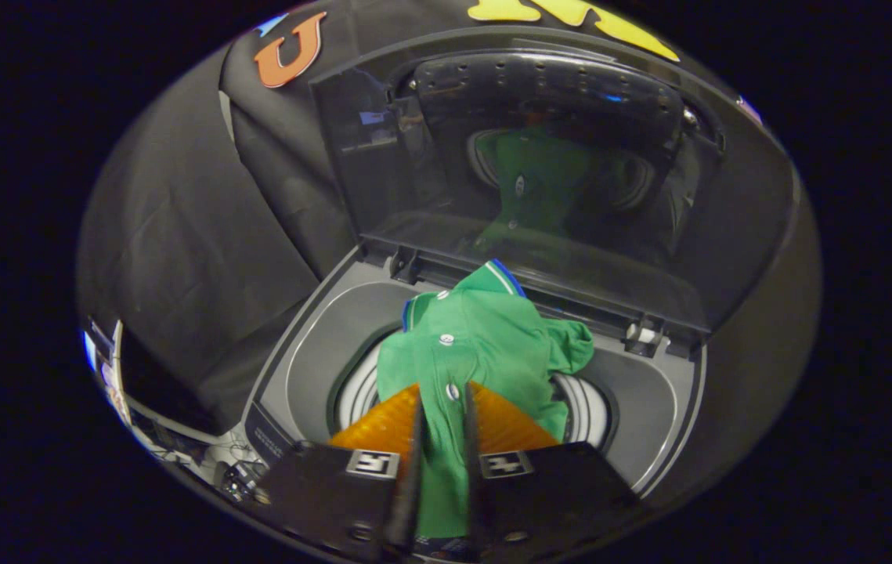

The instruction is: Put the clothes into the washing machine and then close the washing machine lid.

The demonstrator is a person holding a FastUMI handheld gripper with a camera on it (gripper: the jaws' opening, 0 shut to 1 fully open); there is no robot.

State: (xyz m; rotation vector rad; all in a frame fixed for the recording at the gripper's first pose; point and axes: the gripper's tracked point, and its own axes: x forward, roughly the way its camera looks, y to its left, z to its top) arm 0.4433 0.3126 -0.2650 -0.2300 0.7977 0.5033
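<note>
A green polo shirt (485, 337) with white buttons and a blue-edged collar hangs bunched over the round drum opening (583, 403) of a grey top-loading washing machine (312, 352). My gripper (442, 407) is shut on the shirt's button placket, with both fingers pressing the fabric between them. The shirt's collar rises beyond the fingertips toward the hinge. The machine's dark see-through lid (555, 164) stands upright behind the opening and mirrors the green shirt.
Black cloth walls stand to the left of and behind the machine. Lid hinges (641, 335) sit at the back rim of the top panel. Cables and small gear (234, 470) lie on the floor at the machine's near left corner.
</note>
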